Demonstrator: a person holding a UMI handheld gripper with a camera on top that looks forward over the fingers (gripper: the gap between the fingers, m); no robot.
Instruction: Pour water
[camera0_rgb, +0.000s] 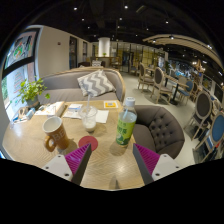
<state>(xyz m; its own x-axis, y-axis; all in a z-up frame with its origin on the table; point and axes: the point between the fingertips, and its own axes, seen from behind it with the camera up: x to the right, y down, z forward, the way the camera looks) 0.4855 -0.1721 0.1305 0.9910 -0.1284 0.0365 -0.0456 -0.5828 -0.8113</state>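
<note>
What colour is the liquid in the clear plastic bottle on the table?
Green, seen in the gripper view: the clear plastic bottle with green liquid stands beyond the open gripper.

green bottle (126, 122), brown mug (56, 134), chevron-striped cushion (96, 83)

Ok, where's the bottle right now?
In the gripper view the bottle stands upright on the wooden table, just ahead of the open gripper and a little to the right, with the glass on its left.
</note>
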